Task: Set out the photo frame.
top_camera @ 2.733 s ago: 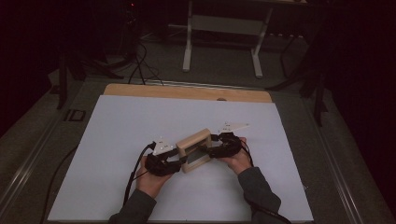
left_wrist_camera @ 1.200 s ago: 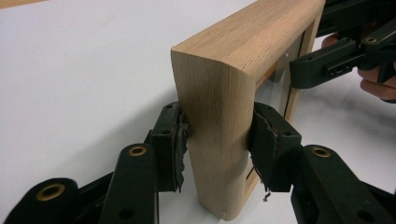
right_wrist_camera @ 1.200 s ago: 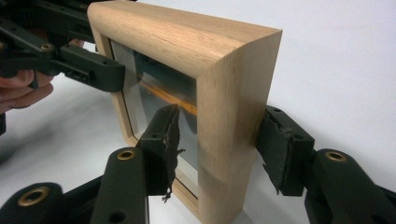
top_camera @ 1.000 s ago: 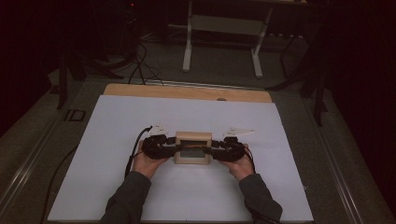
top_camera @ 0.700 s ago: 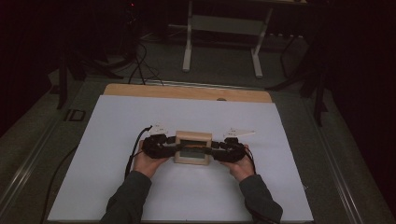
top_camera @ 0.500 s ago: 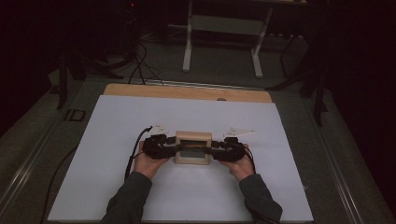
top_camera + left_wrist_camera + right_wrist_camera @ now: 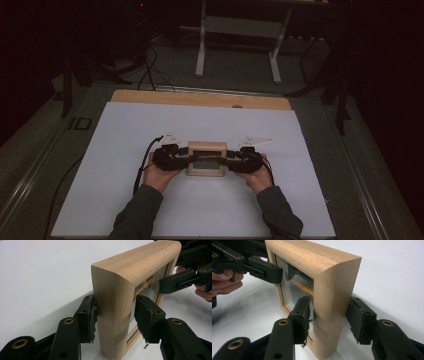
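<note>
A small wooden picture frame with a glass front stands upright on the white sheet, a little nearer than the table's middle. My left gripper straddles its left end. In the left gripper view the frame sits between the jaws: one pad rests on the back and the other stands a little off the glass side. My right gripper straddles the right end. Its jaws have just been opening, with the pads close beside the wood.
The white sheet covers the table, with a bare wooden strip along the far edge. A black cable trails from the left gripper toward the near left. A metal stand is on the dark floor beyond the table.
Earlier the frame lay slanted between the grippers. It now stands square to me. Over the last second, hands and frame have stayed put.
</note>
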Demonstrator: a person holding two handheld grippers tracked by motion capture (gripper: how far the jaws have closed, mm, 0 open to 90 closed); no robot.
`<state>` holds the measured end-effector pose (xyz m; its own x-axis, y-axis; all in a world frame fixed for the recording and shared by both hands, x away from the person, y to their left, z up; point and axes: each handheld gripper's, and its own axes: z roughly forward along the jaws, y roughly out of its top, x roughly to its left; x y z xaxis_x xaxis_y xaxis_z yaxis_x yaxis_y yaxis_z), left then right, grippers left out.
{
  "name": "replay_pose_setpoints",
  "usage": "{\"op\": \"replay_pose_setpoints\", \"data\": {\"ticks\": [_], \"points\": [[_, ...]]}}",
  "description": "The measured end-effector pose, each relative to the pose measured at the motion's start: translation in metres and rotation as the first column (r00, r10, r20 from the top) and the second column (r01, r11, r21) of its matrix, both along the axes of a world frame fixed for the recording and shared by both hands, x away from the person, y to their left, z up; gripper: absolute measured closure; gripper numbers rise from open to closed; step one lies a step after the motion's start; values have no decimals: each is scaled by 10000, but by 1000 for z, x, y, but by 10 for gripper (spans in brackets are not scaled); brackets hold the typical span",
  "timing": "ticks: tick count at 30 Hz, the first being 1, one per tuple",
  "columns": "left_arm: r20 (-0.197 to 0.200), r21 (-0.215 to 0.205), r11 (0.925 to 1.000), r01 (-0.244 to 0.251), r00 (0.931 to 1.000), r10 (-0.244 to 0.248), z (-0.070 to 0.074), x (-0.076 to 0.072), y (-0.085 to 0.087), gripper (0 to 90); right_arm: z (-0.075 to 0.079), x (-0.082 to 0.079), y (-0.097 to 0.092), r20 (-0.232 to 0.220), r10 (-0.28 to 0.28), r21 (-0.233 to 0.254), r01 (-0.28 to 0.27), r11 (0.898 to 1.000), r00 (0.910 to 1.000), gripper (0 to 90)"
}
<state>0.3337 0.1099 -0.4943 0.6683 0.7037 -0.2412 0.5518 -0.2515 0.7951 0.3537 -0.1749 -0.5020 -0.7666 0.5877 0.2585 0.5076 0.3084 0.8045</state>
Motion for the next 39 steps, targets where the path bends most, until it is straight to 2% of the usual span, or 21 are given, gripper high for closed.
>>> {"op": "replay_pose_setpoints", "data": {"ticks": [7,12,17,28,39], "points": [[75,-44,10000,-26,10000,27,2,-3,2,446,1,-1,-6,-34,-55,-7,55,10000,10000,450],[225,-174,9998,-8,9997,12,5,-8,7,438,2,-2,-9,-12,28,-9,-28,10000,10000,438],[357,-200,9998,10,9994,-3,8,-12,14,439,7,-4,-15,106,-24,-43,24,10000,9999,469],[679,-149,9993,-355,9970,364,12,-25,39,457,12,-10,-32,208,-176,-174,180,9997,9996,532],[855,-41,9986,-519,9950,520,13,-38,60,459,15,-15,-47,164,-355,-357,360,9987,9992,542]]}}
